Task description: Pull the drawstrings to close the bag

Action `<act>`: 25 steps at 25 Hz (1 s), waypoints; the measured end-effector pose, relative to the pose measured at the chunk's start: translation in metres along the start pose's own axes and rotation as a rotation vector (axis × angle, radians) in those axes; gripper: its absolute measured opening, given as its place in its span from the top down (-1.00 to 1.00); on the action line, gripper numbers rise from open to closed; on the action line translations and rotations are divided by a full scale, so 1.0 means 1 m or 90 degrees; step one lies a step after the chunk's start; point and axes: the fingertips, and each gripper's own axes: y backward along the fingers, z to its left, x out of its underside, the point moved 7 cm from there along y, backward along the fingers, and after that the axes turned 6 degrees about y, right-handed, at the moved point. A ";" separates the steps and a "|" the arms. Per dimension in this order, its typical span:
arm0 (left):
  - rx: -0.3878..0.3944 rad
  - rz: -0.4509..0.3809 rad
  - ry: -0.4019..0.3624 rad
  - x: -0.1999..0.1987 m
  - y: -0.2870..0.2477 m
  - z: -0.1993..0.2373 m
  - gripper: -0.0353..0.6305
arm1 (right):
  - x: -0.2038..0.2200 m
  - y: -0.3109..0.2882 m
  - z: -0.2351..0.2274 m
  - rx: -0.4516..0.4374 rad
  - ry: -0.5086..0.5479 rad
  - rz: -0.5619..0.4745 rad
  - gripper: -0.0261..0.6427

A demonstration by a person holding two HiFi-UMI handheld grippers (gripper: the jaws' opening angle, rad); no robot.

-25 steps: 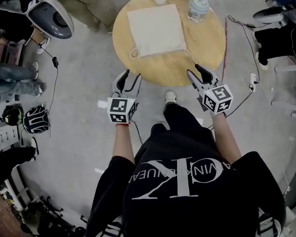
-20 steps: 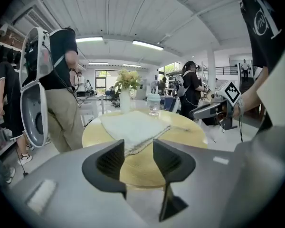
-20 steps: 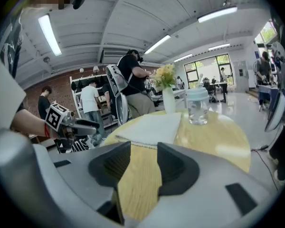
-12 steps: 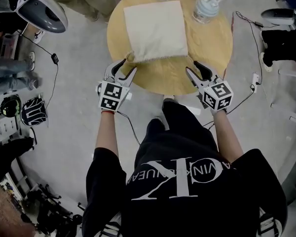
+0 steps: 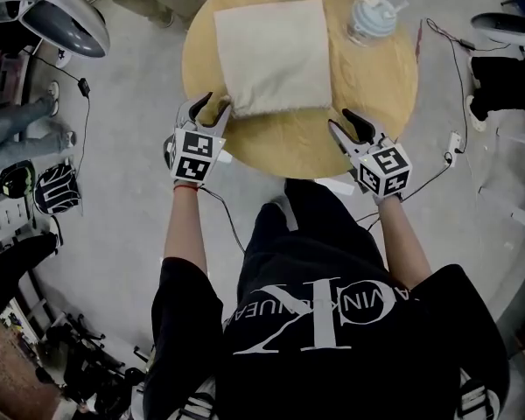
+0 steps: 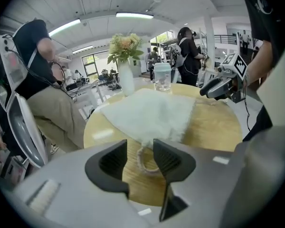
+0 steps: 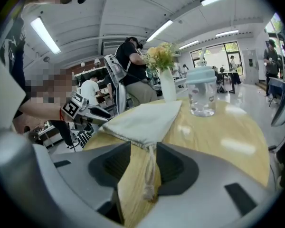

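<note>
A flat cream drawstring bag (image 5: 271, 52) lies on the round wooden table (image 5: 367, 94), its mouth toward me. My left gripper (image 5: 212, 108) is at the bag's near left corner, open. In the left gripper view the left gripper (image 6: 140, 158) has the left drawstring loop (image 6: 146, 163) lying between its jaws, ungripped, with the bag (image 6: 152, 114) beyond. My right gripper (image 5: 344, 122) hovers at the table's near right edge, open. In the right gripper view the right gripper (image 7: 142, 170) has the right drawstring (image 7: 150, 175) hanging between its jaws from the bag's corner (image 7: 142, 122).
A lidded glass jar (image 5: 370, 16) and a white vase with flowers (image 7: 165, 80) stand at the table's far side. Cables (image 5: 437, 160) run across the floor to the right. A grey shell-shaped seat (image 5: 66, 20) and seated people are at the left.
Both grippers have moved forward to the table's near edge. The left one came up to the bag's near left corner and its loop; the right one now straddles the right string.
</note>
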 end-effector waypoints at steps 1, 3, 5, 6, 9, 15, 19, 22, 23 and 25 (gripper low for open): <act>0.002 0.002 0.000 0.002 0.000 -0.002 0.35 | 0.000 -0.002 -0.002 0.001 0.010 0.012 0.50; 0.024 -0.004 -0.010 0.005 0.004 -0.006 0.40 | 0.001 -0.006 -0.006 -0.002 0.033 0.036 0.50; 0.073 -0.030 -0.023 0.001 0.012 -0.009 0.41 | 0.000 -0.011 -0.009 -0.008 0.053 0.059 0.50; 0.102 -0.038 -0.029 -0.001 0.016 -0.011 0.41 | -0.001 -0.013 -0.010 -0.011 0.063 0.070 0.50; 0.171 -0.008 -0.078 0.001 0.019 -0.014 0.41 | -0.002 -0.018 -0.011 -0.020 0.087 0.091 0.50; 0.251 0.138 -0.259 0.015 0.004 -0.024 0.41 | 0.001 -0.021 -0.008 -0.026 0.088 0.103 0.50; 0.269 0.198 -0.380 0.010 -0.006 -0.030 0.41 | 0.002 -0.022 -0.006 -0.020 0.090 0.112 0.50; 0.289 0.237 -0.421 0.008 -0.010 -0.032 0.41 | 0.004 -0.021 -0.004 -0.014 0.084 0.115 0.50; 0.297 0.251 -0.409 0.007 -0.011 -0.032 0.41 | 0.004 -0.021 -0.003 -0.012 0.085 0.117 0.50; 0.305 0.279 -0.354 0.008 -0.012 -0.032 0.50 | 0.004 -0.023 -0.003 -0.009 0.089 0.122 0.50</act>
